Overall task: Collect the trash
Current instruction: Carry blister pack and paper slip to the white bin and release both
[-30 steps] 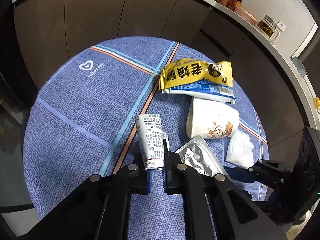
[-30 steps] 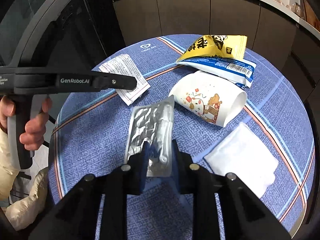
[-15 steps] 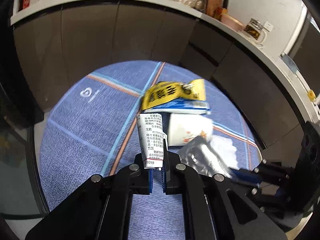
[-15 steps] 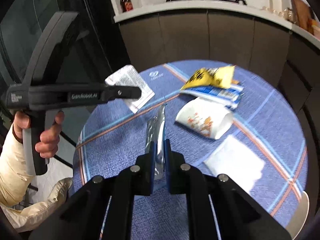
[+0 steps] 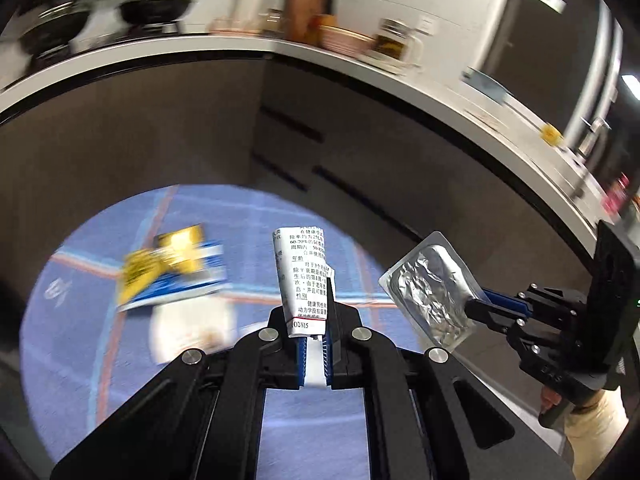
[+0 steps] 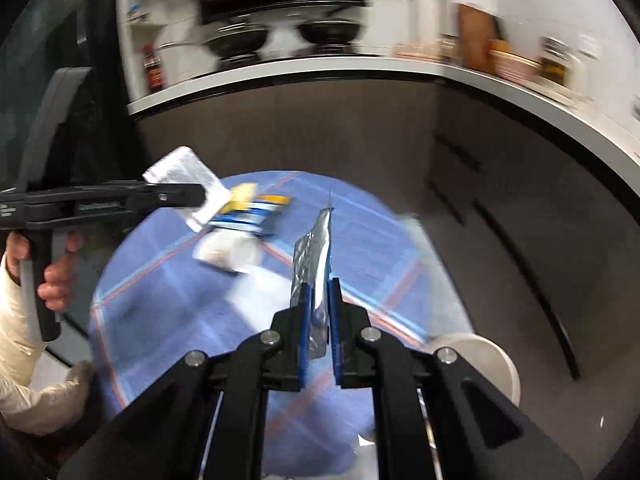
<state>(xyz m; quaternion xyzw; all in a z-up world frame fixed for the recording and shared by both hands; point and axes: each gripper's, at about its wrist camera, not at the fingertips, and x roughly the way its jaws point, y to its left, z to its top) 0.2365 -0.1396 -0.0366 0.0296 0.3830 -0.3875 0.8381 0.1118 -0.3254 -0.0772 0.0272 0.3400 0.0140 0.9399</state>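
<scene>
My left gripper (image 5: 314,340) is shut on a white printed paper leaflet (image 5: 304,276) and holds it up above the round blue table (image 5: 80,320). My right gripper (image 6: 319,312) is shut on a silver foil blister pack (image 6: 314,260), also lifted; the pack shows in the left wrist view (image 5: 432,292). On the table lie a yellow snack wrapper (image 5: 164,264) over a blue-white packet (image 5: 180,288), a tipped white paper cup (image 6: 228,252) and a blurred white tissue (image 6: 256,284).
Dark cabinets (image 5: 160,140) with a white countertop (image 5: 360,64) curve behind the table; pans and jars stand on the countertop. A white round bin rim (image 6: 480,356) sits low at the right of the right wrist view.
Both grippers have risen well above the table with the leaflet and the blister pack. The views have tilted up toward the counter, and the table items look smaller and blurred.
</scene>
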